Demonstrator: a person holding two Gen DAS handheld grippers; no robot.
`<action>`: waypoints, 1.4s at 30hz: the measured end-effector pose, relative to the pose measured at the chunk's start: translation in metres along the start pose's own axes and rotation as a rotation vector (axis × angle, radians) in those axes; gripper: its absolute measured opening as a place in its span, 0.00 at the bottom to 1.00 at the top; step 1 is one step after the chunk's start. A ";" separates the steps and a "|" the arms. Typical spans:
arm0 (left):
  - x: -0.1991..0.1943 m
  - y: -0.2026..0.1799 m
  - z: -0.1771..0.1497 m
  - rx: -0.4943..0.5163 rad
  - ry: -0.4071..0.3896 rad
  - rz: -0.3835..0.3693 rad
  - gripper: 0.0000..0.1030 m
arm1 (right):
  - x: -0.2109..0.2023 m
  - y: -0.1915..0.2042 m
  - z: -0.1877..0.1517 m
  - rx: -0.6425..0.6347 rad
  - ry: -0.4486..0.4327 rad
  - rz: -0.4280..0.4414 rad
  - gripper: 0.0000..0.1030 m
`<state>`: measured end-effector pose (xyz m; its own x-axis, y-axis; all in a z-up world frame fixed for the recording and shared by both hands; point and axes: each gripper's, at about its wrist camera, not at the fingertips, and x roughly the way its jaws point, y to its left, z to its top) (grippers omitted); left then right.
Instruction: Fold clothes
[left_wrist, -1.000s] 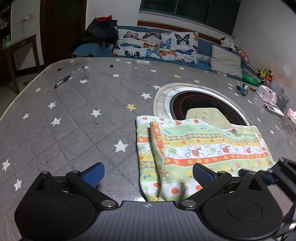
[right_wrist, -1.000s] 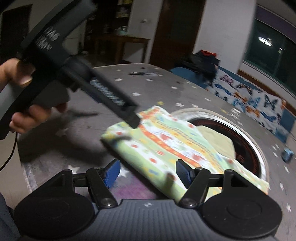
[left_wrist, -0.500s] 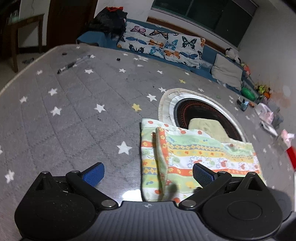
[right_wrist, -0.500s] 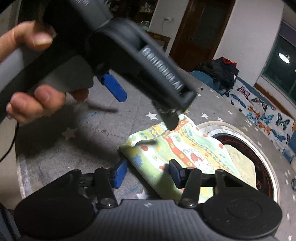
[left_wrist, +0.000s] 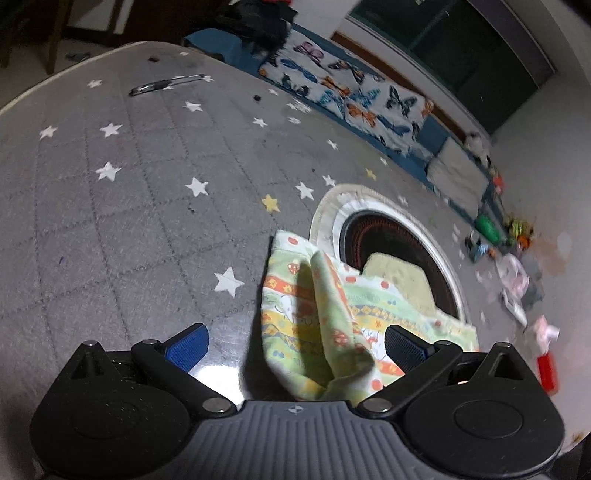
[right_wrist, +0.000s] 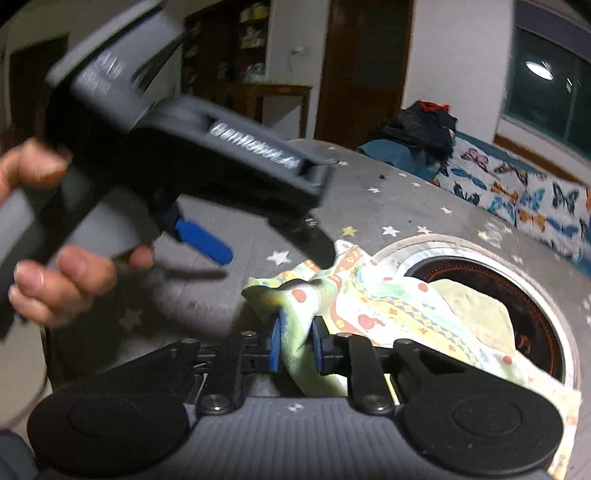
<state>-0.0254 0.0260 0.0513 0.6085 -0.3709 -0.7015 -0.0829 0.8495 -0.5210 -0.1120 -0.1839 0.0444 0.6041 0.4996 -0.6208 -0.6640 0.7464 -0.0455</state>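
A green, orange and yellow patterned cloth (left_wrist: 295, 295) lies bunched on the grey star-print table cover (left_wrist: 129, 221), partly over a round dark recess (left_wrist: 354, 236). In the left wrist view my left gripper (left_wrist: 295, 347) stands open, its blue pads wide apart on either side of a raised fold. In the right wrist view my right gripper (right_wrist: 297, 345) is closing; its blue pads pinch the near edge of the cloth (right_wrist: 369, 306). A hand (right_wrist: 62, 273) holds the left gripper (right_wrist: 277, 258) just above the cloth's far corner.
A pale yellow cloth (left_wrist: 399, 273) rests inside the recess. A pen (left_wrist: 166, 84) lies at the table's far left. A butterfly-print couch (left_wrist: 351, 92) runs behind the table. Small clutter (left_wrist: 513, 273) and a red item (left_wrist: 546, 365) sit on the right.
The right jaws have narrowed from wide apart onto the cloth's near edge. The flat cloth has bunched into a raised fold. The left gripper has rolled and tilted.
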 end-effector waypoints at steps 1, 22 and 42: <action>0.001 0.001 0.000 -0.027 0.008 -0.038 1.00 | -0.002 -0.003 0.001 0.018 -0.004 0.003 0.16; 0.037 -0.010 -0.012 -0.083 0.114 -0.074 0.28 | -0.012 -0.011 -0.005 0.071 -0.036 0.025 0.19; 0.036 -0.020 -0.018 0.022 0.074 -0.011 0.24 | -0.065 -0.158 -0.079 0.493 -0.016 -0.435 0.39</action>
<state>-0.0160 -0.0111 0.0274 0.5497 -0.4061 -0.7300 -0.0583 0.8531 -0.5185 -0.0806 -0.3689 0.0303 0.7807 0.1104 -0.6151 -0.0800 0.9938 0.0769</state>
